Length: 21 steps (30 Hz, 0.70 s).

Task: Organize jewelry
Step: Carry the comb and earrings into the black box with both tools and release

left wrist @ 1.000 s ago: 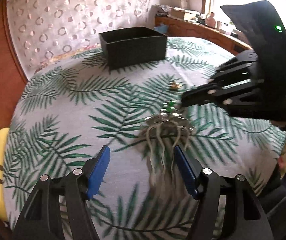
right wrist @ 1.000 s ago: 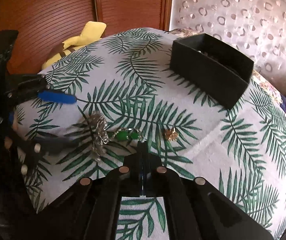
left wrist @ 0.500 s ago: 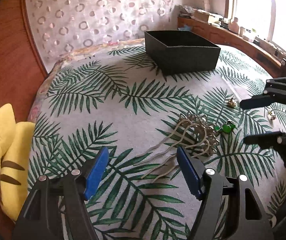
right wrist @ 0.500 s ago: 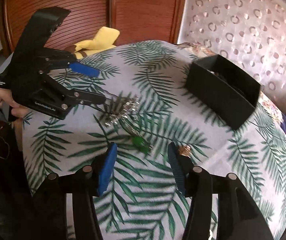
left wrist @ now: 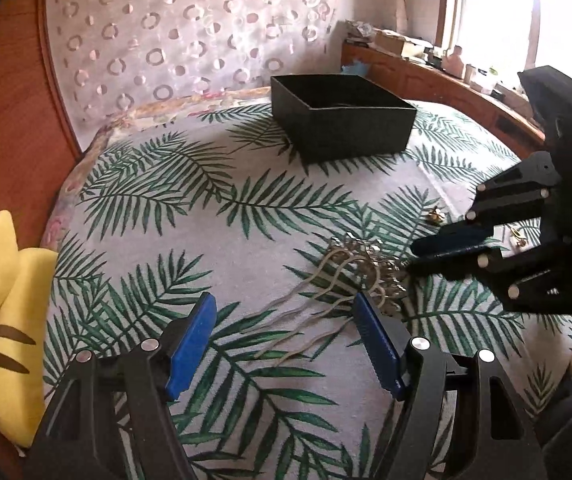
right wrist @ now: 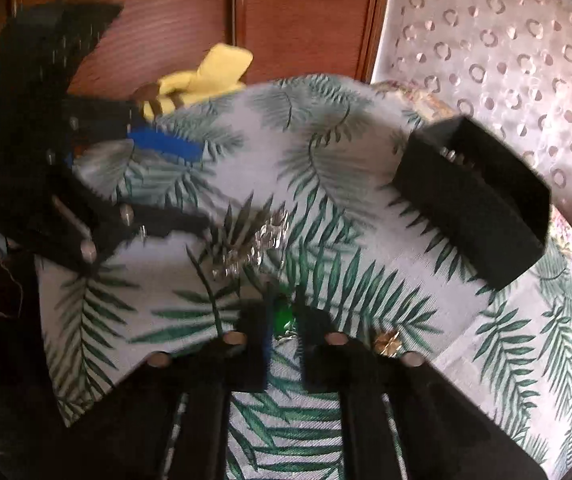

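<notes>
Hand-held gripper (right wrist: 283, 309) now tight on jewel (right wrist: 284, 319)

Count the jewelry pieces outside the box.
4: comb mid-cloth before the left tool; green stone in the right tool; gold piece beside that tool; second gold piece behind it. Others may be hidden.

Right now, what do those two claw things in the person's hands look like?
Both are black plastic. The left claw has two angular fingers with silver rivets and ridged blue pads. The right claw looks built the same, with blue pad edges; its image is blurred.
</notes>
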Available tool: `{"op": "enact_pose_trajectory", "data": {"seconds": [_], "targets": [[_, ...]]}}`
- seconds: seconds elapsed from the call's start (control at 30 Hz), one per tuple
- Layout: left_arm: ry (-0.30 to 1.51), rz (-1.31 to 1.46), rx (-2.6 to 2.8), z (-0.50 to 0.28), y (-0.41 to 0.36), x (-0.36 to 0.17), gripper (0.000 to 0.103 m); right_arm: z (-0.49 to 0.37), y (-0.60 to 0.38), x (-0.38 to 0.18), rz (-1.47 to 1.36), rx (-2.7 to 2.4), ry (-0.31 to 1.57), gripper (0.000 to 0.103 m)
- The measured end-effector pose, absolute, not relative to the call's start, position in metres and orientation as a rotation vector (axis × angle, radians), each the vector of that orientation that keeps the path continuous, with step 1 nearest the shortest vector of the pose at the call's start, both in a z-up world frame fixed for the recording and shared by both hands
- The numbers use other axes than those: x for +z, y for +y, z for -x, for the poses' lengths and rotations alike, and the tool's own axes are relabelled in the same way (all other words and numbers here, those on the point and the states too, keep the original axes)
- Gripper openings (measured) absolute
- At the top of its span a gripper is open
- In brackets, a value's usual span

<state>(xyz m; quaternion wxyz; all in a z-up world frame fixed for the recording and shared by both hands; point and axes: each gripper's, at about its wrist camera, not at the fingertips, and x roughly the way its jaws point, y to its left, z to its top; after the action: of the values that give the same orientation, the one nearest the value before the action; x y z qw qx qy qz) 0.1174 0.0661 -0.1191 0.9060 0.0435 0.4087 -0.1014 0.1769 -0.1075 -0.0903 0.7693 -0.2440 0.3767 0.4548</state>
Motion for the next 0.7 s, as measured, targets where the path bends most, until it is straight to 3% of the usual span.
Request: {"op": "enact_pose_trajectory", "data": {"seconds": [0.43,0.57,0.7], "targets": [[0.852,-0.107,-0.230,-0.116,0.054,-0.124,0.068,-0.169,-0.104,-0.082,0.544,0.968,0.783,0.001],[0.853,-0.098,-0.225,-0.116,0.057,-0.125,0.068,-0.157,-0.099,-0.089,0.601,0.986,0.786,0.029],[0.855,-0.098,-0.223,-0.117,0.058,-0.125,0.068,-0.156,-0.089,-0.100,0.670,0.957,0.788,0.029]]}}
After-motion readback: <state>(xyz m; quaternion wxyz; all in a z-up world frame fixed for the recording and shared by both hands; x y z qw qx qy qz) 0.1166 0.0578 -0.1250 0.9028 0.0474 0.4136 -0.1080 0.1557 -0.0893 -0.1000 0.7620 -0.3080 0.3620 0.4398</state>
